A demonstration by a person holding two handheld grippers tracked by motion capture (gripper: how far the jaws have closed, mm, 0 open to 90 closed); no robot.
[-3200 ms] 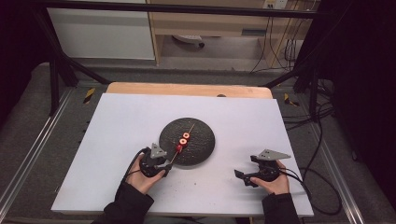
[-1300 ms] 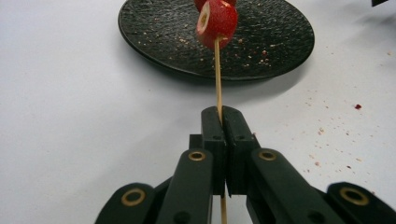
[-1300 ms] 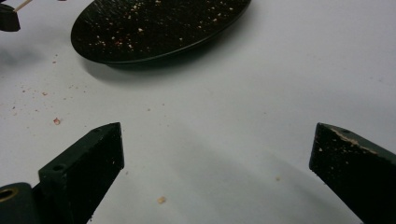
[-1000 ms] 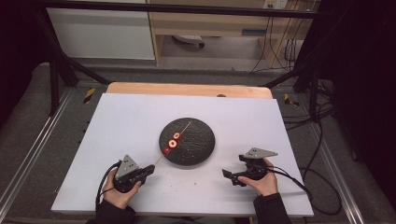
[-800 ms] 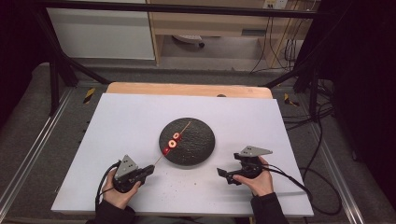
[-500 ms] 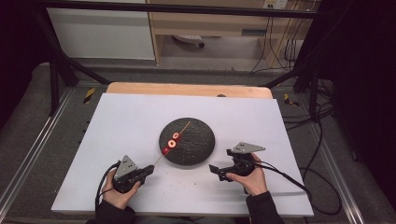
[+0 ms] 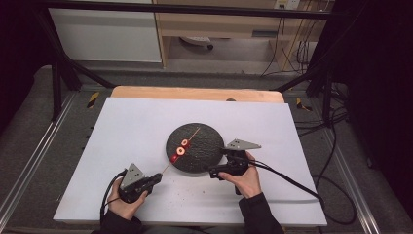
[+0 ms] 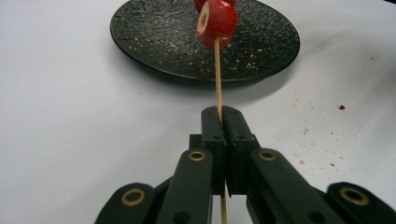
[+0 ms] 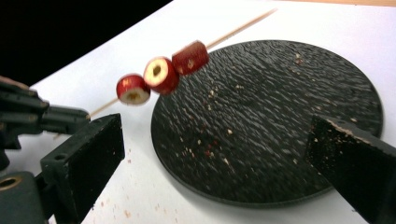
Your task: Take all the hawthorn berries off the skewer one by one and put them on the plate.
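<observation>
**Operator:** Fingers of the left gripper — what state?

**Checker:** Fully closed, pinching the near end of the skewer. In the high view the left gripper sits at lower centre-left of the frame, and the skewer runs from it up and to the right, over the black plate.

**Operator:** And the load?

**Checker:** Three red fruit slices are threaded mid-shaft, held above the plate's left part.

**Operator:** Right gripper?

**Checker:** The right gripper stands wide open and grips nothing — it lies at the plate's lower right edge. In its own view the slices sit at upper left, ahead of the jaws. The skewer's long axis crosses that view diagonally, so any approach should probably meet the shaft crosswise. The right hand is the free one.
</observation>
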